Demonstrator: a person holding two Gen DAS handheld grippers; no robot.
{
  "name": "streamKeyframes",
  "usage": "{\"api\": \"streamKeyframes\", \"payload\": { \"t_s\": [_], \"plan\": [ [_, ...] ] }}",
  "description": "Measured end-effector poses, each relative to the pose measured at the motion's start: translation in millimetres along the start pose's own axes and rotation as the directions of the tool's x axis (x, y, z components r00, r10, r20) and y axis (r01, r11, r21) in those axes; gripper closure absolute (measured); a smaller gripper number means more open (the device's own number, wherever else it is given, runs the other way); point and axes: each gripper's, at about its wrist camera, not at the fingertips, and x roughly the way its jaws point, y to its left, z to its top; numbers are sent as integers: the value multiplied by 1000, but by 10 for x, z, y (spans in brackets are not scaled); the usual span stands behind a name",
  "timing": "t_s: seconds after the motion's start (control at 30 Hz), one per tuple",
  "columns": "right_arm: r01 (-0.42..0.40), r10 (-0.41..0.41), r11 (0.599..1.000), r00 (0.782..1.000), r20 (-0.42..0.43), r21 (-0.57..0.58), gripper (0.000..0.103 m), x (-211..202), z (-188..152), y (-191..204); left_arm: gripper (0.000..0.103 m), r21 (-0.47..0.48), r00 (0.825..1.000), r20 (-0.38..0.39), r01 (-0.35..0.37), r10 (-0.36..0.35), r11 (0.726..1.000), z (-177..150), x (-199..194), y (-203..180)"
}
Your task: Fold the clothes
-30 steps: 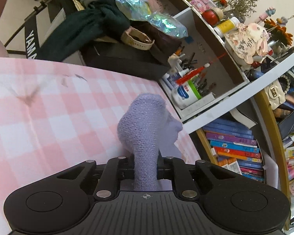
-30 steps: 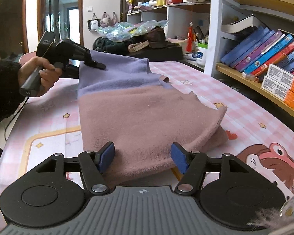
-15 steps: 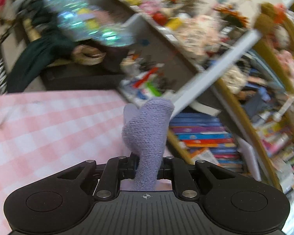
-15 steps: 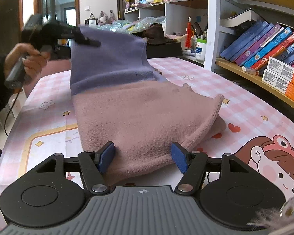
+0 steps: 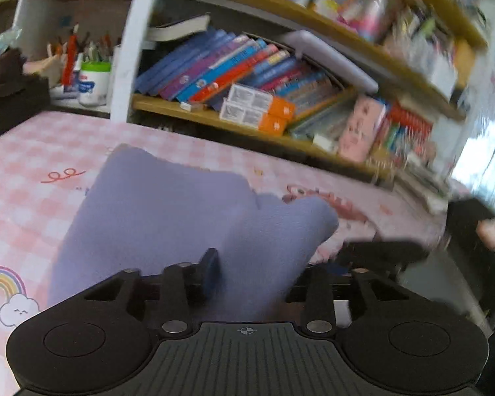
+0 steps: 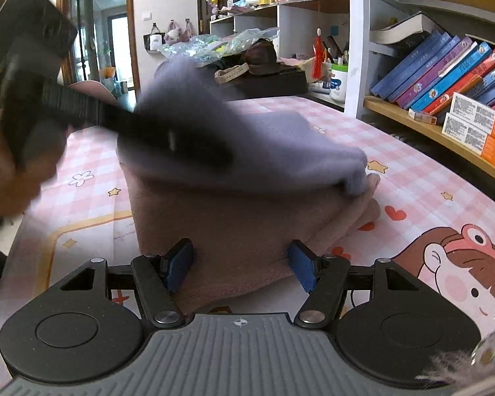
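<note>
Two colours mark the garment [image 6: 234, 217]: its lavender half is folded over the mauve half on the checked tablecloth [image 6: 412, 178], long axis running away from the wide-open right gripper [image 6: 241, 264]; the left gripper [image 5: 247, 270] is spread over lavender cloth

Bookshelf [image 6: 445, 122] close along tablecloth's [image 6: 422, 178] right edge

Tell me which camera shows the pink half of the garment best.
The right wrist view: the pink half lies flat between the open right gripper fingers. The left wrist view shows only the purple half.
</note>
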Motion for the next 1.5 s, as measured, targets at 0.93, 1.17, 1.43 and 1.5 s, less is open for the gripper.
{"api": "streamKeyframes", "payload": {
  "t_s": [0.93,1.17,1.43,1.5],
  "plan": [
    [-244,90,756,958,274,607,31,-422,-14,-470,26,233,954,-110,298,-280,926,-326,-260,-148],
    [-223,46,653,966,255,724,32,-190,34,-515,26,195,937,12,341,-350,919,-107,-523,64],
    [-153,-37,569,977,211,808,42,-41,106,-597,82,153,953,29,294,-302,944,-50,-413,219],
    [-109,-102,549,975,196,828,50,-95,126,-613,85,189,962,-18,272,-274,943,-148,-326,159]
  ]
}}
